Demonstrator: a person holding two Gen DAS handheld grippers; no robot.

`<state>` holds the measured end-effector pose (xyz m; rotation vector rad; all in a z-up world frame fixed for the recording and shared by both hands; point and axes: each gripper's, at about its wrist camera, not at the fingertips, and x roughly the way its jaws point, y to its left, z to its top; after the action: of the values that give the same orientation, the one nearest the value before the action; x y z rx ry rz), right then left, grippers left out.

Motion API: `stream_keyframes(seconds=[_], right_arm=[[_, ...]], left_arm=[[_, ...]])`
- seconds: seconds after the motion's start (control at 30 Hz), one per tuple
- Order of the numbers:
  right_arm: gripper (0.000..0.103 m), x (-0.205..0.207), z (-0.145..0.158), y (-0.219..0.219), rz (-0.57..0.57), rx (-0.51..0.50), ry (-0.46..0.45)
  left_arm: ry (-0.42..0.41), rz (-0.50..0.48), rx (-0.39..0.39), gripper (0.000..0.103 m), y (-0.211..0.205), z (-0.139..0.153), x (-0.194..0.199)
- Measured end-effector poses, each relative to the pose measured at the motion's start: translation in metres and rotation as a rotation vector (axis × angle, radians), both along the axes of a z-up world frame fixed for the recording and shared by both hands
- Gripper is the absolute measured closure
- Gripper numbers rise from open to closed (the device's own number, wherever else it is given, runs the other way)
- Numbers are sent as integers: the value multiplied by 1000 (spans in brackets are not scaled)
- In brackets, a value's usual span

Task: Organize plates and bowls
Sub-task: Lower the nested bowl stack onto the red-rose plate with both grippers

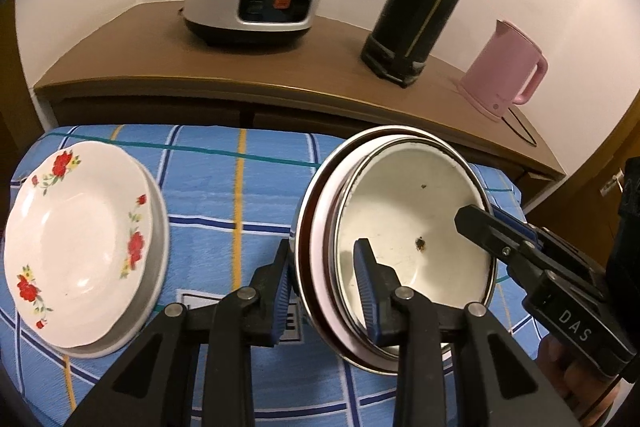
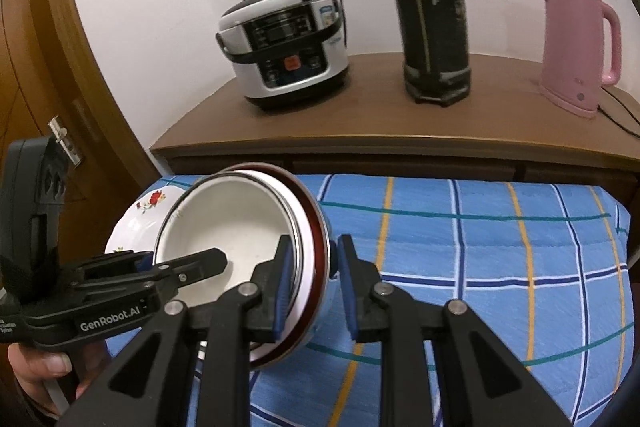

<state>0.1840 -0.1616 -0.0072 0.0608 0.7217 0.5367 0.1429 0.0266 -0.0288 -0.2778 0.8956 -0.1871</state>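
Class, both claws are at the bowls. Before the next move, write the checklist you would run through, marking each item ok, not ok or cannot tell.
1. Left claw straddles the rim of the nested bowls: ok.
2. Right claw straddles the opposite rim: ok.
3. Both grips firm enough to carry: cannot tell.
4. Bowls level: not ok, they are tilted.
5. Flowered plates stacked and apart from the bowls: ok.
6. Inner bowl clean: cannot tell; dark specks show inside.
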Motion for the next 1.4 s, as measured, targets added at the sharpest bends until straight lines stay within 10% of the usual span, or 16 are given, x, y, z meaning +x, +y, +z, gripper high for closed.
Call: stream_keyframes(seconds=[1.4], right_arm=[[81, -1, 19, 121, 216, -69, -51]], left_arm=[[-19, 226, 6, 71, 104, 10, -27]])
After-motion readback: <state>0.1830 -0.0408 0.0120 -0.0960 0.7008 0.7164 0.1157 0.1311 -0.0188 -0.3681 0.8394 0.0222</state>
